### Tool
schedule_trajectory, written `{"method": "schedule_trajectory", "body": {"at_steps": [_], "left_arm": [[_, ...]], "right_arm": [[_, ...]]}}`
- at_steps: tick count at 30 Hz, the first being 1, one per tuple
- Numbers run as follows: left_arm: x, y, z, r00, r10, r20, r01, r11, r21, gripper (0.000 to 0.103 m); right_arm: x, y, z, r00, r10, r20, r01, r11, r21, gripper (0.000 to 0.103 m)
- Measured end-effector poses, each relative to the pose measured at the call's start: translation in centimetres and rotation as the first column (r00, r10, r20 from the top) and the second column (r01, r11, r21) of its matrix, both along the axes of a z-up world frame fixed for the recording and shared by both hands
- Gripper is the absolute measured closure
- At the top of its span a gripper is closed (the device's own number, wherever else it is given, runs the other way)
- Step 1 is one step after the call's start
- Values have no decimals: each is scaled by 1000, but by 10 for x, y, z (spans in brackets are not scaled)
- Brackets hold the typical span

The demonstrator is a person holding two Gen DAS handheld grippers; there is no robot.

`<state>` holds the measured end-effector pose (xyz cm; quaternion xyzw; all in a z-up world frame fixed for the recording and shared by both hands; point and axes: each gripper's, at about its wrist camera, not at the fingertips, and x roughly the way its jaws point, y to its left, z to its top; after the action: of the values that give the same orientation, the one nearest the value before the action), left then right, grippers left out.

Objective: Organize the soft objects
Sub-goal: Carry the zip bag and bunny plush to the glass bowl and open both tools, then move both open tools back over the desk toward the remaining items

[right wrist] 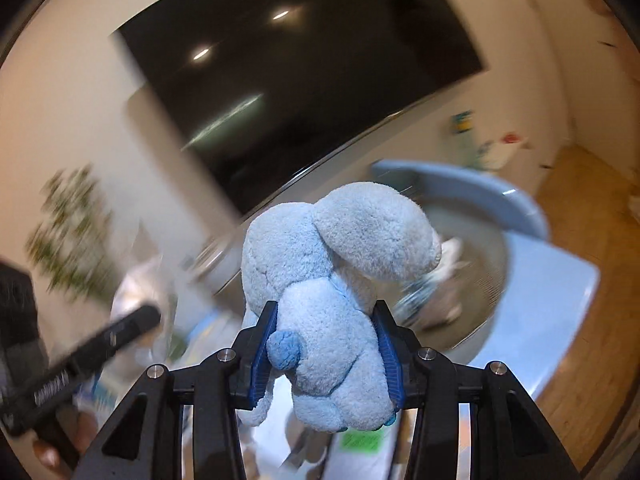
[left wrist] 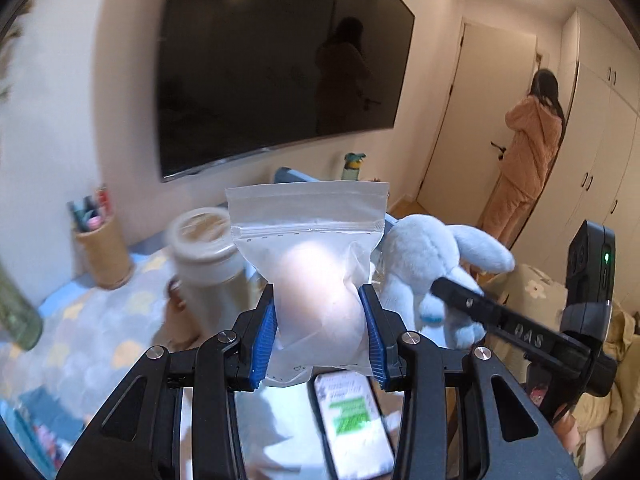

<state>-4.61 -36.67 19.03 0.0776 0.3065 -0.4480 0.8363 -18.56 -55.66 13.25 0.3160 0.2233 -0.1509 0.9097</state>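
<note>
Landmark: I place everything against the wall television (left wrist: 280,68), the biggest thing in both views.
Bench: the patterned bench (left wrist: 80,320) runs below the television, with a pen cup (left wrist: 102,248) toward its left end and a lidded jar (left wrist: 208,256) blurred beside it.
Blue tub: a pale blue tub with a raised lid (right wrist: 480,200) sits below the television's right end; I judge it a likely drop spot, but cannot be sure.
Plush toy: the light blue plush rabbit (right wrist: 332,300) hangs in the air below the television, right tongs (right wrist: 326,356) clamped across its body. It looks light and squashy; the mid-body hold suits it, since ears and limbs would flop.
Bagged item: the zip bag with a pale soft lump (left wrist: 316,280) is also aloft below the television, left tongs (left wrist: 320,328) pinched on the lump. Film looks slippery, so grip the bulge, not the loose top.
Phone: a phone (left wrist: 352,420) lies beneath the bag.
</note>
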Motion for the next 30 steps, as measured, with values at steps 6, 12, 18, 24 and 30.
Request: {"method": "schedule_trajectory", "body": {"at_steps": [6,12,18,24,30], "left_arm": [[27,-62,-28,1000,-12,-11,12,999,51,62],[37,-82,-47,996,-37,-83,44,995,91,51],[8,-24,-13,994,-83,-70,83,997,3,51],[-14,102,34,997,5,-72,-12,994,-106,35],[-26,244,71,977,202,-67,-211,957,-197,28]], "right_arm": [[24,-62,-21,986,-144,-79,150,986,71,56],[43,-88,-39,980,-119,-160,140,983,121,41],[13,-62,-25,985,-87,-149,103,989,102,41],[1,16,14,994,54,-98,-54,999,5,41],[4,120,52,967,252,-35,-255,958,-129,39]]}}
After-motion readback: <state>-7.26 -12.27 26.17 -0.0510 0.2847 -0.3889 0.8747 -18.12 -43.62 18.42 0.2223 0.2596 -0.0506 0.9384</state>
